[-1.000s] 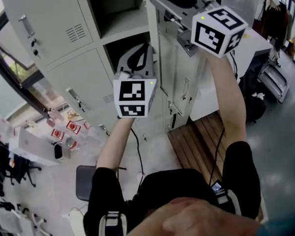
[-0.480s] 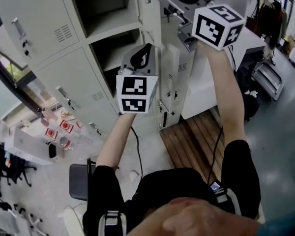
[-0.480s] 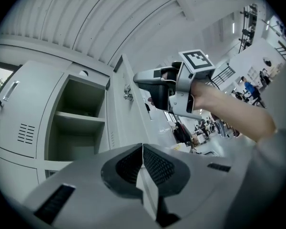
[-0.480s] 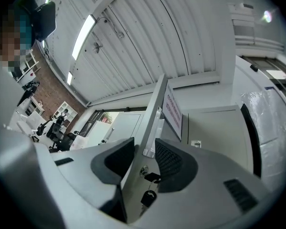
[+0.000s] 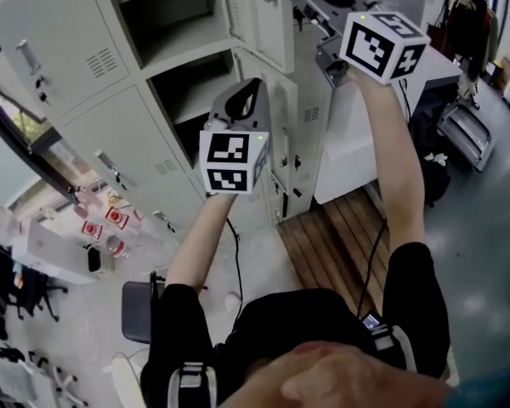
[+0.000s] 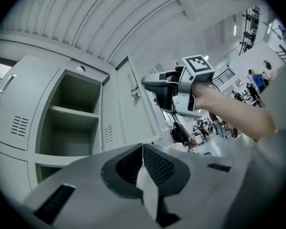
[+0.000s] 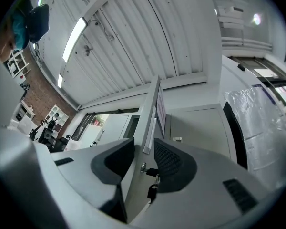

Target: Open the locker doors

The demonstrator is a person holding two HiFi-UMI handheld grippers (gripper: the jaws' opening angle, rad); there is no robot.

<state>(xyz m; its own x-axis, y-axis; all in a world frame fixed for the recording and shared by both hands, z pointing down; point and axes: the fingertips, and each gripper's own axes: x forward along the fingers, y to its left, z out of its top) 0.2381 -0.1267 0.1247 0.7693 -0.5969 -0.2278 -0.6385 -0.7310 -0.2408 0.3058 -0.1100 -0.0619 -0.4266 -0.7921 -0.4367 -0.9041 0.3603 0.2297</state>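
Your right tool (image 7: 144,159) is clamped on the free edge of the top-row locker door (image 7: 145,111). The jaws are set wide, one pad on each face, with the door edge-on between them. The handle (image 7: 150,130) strip runs up that edge just above the pads. The lock (image 7: 143,167) sits level with the pads, and a key (image 7: 152,191) hangs under it.

The door is swung out from the lockers (image 5: 153,126) towards you, at the top of the head view, just above and right of your left tool.

Your left tool (image 6: 143,151) has its jaws closed together, pads meeting at the tips, with nothing gripped. You're holding it up in front of the open compartments and it touches nothing that I can see. Its view looks straight at the lockers: two open compartments split by a shelf (image 6: 69,113), then the held door just right of them with the right tool on its outer edge.

Two more doors (image 5: 59,45) with handles sit left of the open compartments; I can't tell whether they're open or shut. Wooden slats (image 5: 348,228) lie on the floor near the foot of the lockers.
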